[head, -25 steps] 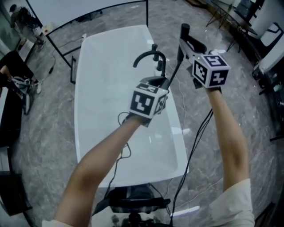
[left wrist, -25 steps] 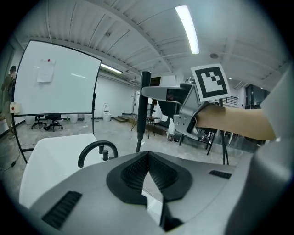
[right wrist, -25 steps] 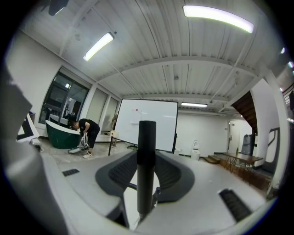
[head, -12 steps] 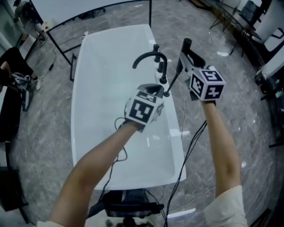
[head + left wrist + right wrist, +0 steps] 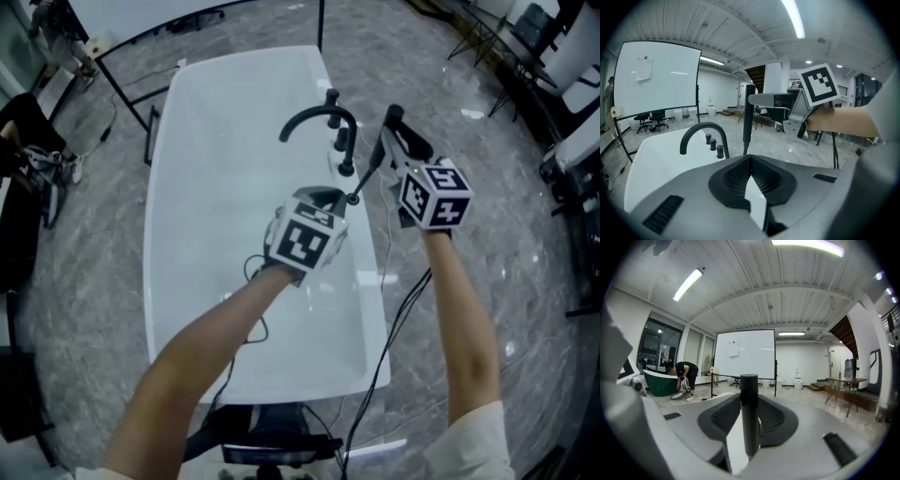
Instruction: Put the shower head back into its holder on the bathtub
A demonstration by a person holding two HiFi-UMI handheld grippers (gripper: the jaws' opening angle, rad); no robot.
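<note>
One shower head (image 5: 749,386) grasped in right gripper (image 5: 750,401) fingers; left gripper (image 5: 750,159) fingers closed, empty; one bathtub (image 5: 220,141), one faucet (image 5: 314,116)

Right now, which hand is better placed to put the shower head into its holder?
Right. The right gripper has the shower head between its jaws, upright, close to the faucet on the bathtub rim. The left gripper holds nothing.
</note>
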